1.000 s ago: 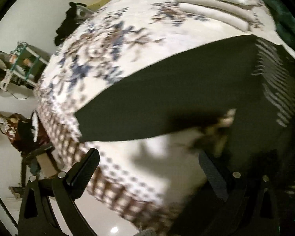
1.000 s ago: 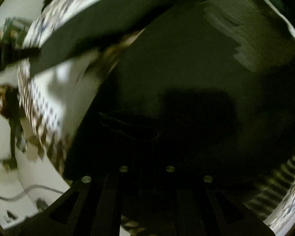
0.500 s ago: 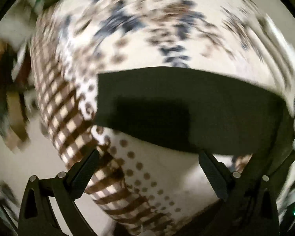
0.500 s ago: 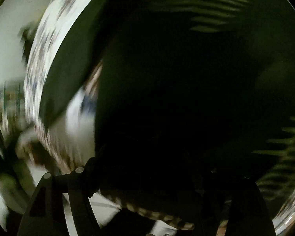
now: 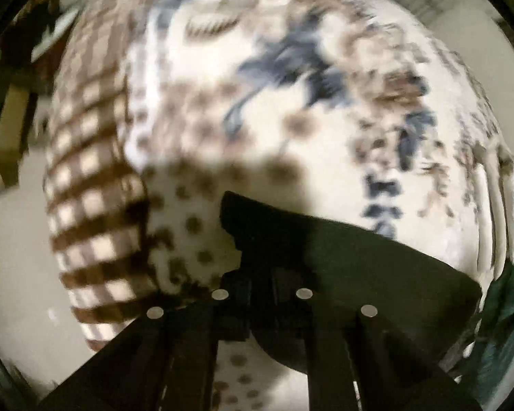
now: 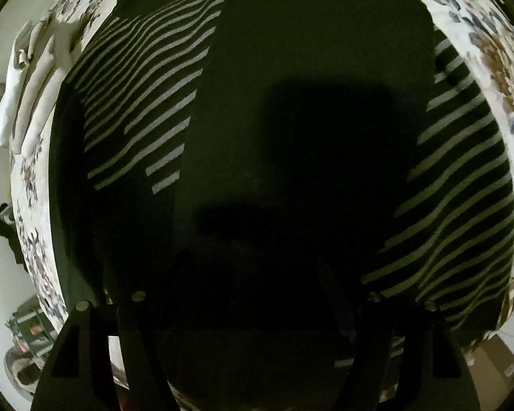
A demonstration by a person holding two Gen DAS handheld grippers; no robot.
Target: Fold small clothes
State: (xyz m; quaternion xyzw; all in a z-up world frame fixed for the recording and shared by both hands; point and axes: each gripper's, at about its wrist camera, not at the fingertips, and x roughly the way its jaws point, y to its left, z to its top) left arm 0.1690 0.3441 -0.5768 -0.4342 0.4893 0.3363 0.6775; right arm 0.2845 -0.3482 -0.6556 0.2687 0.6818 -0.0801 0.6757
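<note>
A dark green garment with grey stripes (image 6: pixel 291 120) lies spread on the patterned bed cover (image 6: pixel 490 44), a plain dark panel folded over its middle. My right gripper (image 6: pixel 253 294) hovers open just above it, with nothing between the fingers. In the left wrist view a long dark end of the garment (image 5: pixel 342 253) runs from lower centre to the right. My left gripper (image 5: pixel 262 274) is shut on that dark cloth at its left corner, close to the bed's edge.
Folded white cloths (image 6: pixel 31 82) are stacked at the far side of the bed; they also show in the left wrist view (image 5: pixel 507 205). The bed cover's checked border (image 5: pixel 92 178) drops to a pale floor (image 5: pixel 13 257). A rack with clutter (image 6: pixel 27 335) stands by the bed.
My left gripper has swung down to the garment's left end and shut on it. My right gripper has let go of the cloth, opened and swung over the striped body.
</note>
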